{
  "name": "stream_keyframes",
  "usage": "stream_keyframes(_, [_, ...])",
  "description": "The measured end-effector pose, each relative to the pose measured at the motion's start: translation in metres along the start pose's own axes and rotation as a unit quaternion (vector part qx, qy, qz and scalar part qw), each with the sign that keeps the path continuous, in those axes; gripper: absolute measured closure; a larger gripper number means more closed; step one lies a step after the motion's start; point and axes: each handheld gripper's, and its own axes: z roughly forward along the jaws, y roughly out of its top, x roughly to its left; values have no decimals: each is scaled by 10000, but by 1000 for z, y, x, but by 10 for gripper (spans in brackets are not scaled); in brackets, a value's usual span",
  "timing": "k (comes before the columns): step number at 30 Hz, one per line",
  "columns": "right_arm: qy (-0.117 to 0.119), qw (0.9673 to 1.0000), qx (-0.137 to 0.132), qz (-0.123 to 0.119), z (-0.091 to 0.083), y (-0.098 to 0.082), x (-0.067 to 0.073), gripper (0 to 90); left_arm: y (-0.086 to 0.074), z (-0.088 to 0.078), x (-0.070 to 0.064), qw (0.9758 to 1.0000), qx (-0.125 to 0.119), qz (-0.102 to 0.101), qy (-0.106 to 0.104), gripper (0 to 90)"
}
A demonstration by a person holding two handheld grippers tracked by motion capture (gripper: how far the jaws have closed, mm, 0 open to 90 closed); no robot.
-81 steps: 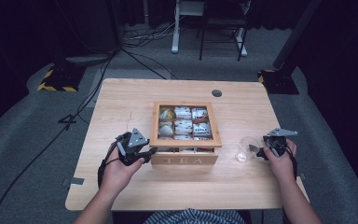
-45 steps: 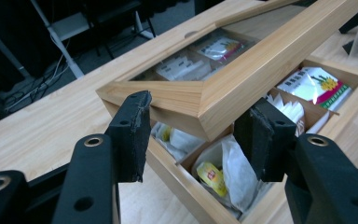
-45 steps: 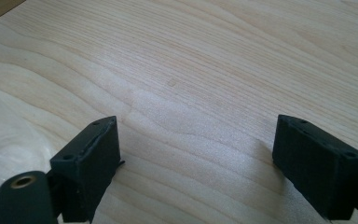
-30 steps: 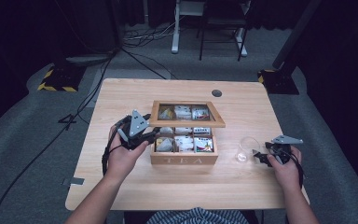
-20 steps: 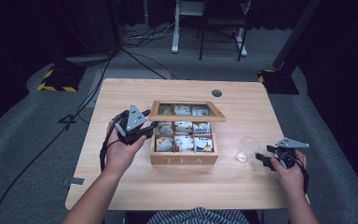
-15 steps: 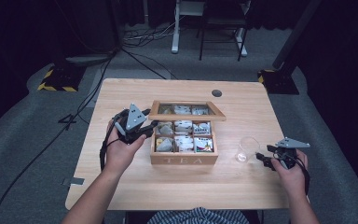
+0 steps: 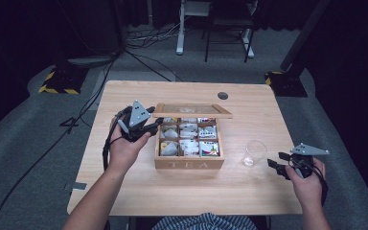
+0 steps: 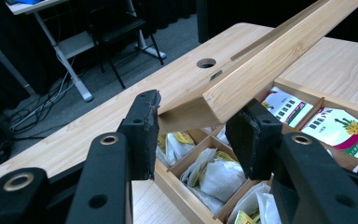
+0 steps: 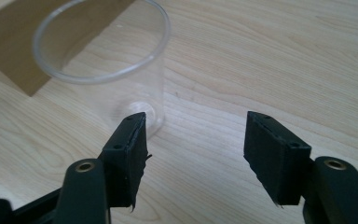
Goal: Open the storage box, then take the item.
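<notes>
Lifting the tea box lid (image 8: 270,65) at frame center, left tongs (image 8: 198,133) clamped on its corner. Holding right tongs (image 9: 193,149) apart, closing lately with nothing between, beside the plastic cup (image 9: 105,65) at lower right. Next, probably swinging the lid fully back.

Overhead light falls evenly on the desk (image 7: 191,191), leaving the surrounding room dim; shadows beneath objects are soft and short. High view slightly soft and grainy. Gripper views sharp at mid-distance, with the near jaws mildly blurred and no glare
</notes>
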Motion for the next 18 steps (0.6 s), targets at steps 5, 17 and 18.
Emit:
stream_keyframes(5, [46, 9998, -66, -191, -10, 11, 11, 341, 2, 0, 2, 10000, 20, -8, -17, 549])
stream_keyframes(17, [276, 9995, -103, -137, -11, 29, 39, 352, 3, 1, 2, 10000, 24, -32, 7, 548])
stream_keyframes(18, [276, 9995, -103, -137, -11, 29, 39, 352, 3, 1, 2, 10000, 24, -32, 7, 548])
